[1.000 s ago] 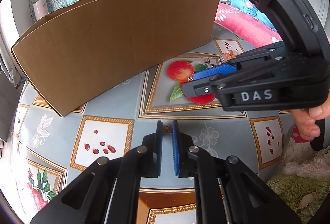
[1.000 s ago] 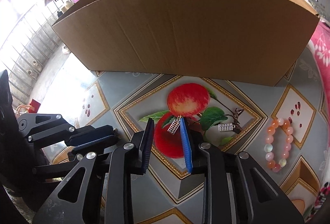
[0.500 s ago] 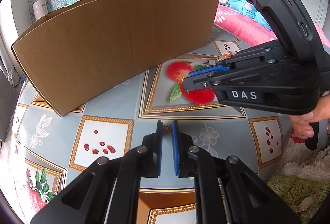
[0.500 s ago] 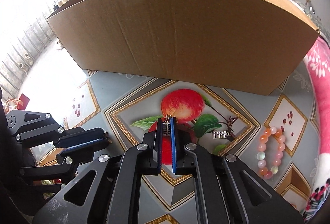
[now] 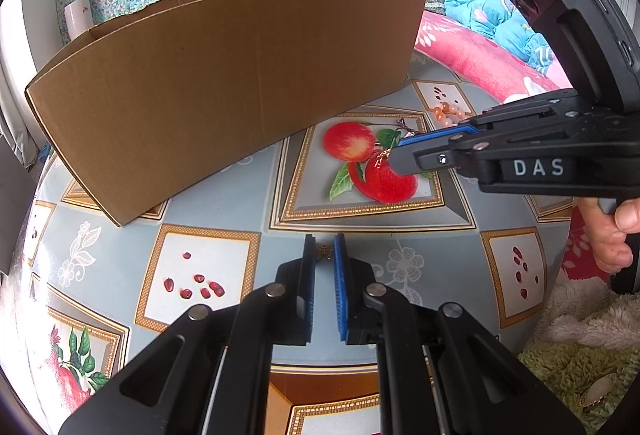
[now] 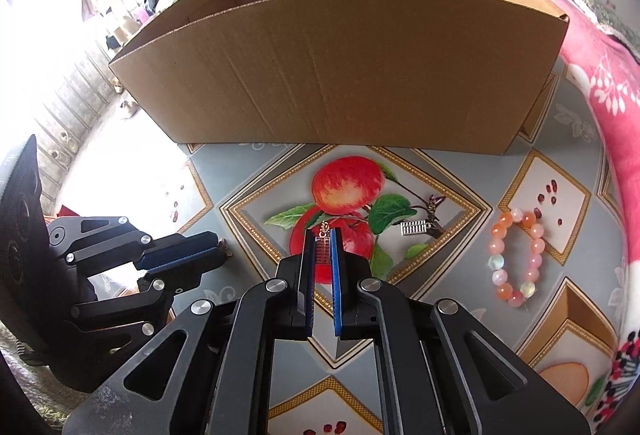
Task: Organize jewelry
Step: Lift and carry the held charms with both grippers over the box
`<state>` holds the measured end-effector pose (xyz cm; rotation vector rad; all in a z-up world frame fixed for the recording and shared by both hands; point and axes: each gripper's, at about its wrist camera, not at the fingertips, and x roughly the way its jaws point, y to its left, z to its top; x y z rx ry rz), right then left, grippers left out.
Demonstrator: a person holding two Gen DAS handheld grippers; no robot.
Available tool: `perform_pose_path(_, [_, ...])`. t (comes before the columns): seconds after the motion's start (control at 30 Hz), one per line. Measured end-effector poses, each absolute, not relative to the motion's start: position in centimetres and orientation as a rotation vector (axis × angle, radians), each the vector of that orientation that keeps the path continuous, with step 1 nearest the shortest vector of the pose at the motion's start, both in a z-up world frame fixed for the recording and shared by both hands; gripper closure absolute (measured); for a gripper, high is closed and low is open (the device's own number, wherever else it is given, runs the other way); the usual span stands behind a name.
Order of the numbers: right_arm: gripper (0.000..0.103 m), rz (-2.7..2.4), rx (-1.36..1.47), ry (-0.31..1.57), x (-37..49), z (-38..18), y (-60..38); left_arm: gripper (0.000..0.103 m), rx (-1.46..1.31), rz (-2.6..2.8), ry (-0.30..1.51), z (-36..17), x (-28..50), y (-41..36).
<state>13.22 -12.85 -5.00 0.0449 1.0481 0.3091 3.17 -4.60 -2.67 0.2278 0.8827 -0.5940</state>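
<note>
Pinching a small rectangular charm (image 6: 322, 250), your right tool (image 6: 322, 253) hangs above the apple-print tabletop (image 6: 448, 319); your left tool (image 5: 323, 251) grips a tiny gold piece (image 5: 323, 251). A matching charm (image 6: 415, 228) and bead bracelet (image 6: 516, 255) lie rightward. Beyond stands the open cardboard box (image 6: 340, 67), with pink bedding (image 6: 600, 75) alongside.

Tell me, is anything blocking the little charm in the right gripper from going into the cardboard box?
Only the cardboard box wall facing it. The right gripper pinches the charm low in front, so it must go over the rim.
</note>
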Motion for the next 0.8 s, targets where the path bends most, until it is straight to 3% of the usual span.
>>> perform_pose_path(0.8, [0.098, 0.361, 0.09, 0.922, 10.4, 0.5, -17.0, 0.095, 0.275, -0.572, 0.771, 1.7, 1.5, -4.8])
